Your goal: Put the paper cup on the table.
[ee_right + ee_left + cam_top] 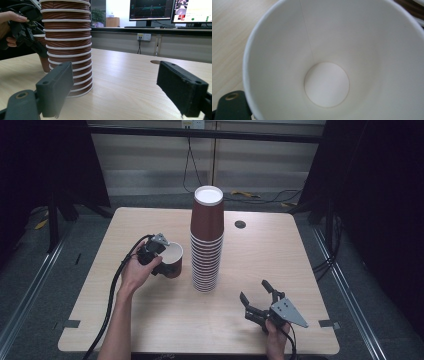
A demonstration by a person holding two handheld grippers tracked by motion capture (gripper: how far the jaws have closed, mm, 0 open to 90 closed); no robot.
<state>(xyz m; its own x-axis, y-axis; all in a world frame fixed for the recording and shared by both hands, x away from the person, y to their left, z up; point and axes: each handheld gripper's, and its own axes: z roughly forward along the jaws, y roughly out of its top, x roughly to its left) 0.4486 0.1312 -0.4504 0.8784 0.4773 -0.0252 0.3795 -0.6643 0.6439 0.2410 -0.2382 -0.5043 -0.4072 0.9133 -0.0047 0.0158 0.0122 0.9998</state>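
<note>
Right gripper (255, 301): near table (150, 325) edge, jaws spread wide, nothing between them. Left gripper (161, 254): jaws pinching the rim of the single brown paper cup (172, 260), which stands mouth-up on the table. Cup stack (206, 245): inverted, upright, just beside the cup, mid-table

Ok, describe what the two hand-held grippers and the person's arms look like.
Both are black two-jaw tools. The right gripper carries a grey three-cornered plate with small holes; its jaws end in flat, rectangular black pads. The left gripper has a smaller grey plate and trails a thick black cable. The forearms are bare, sleeveless.
</note>
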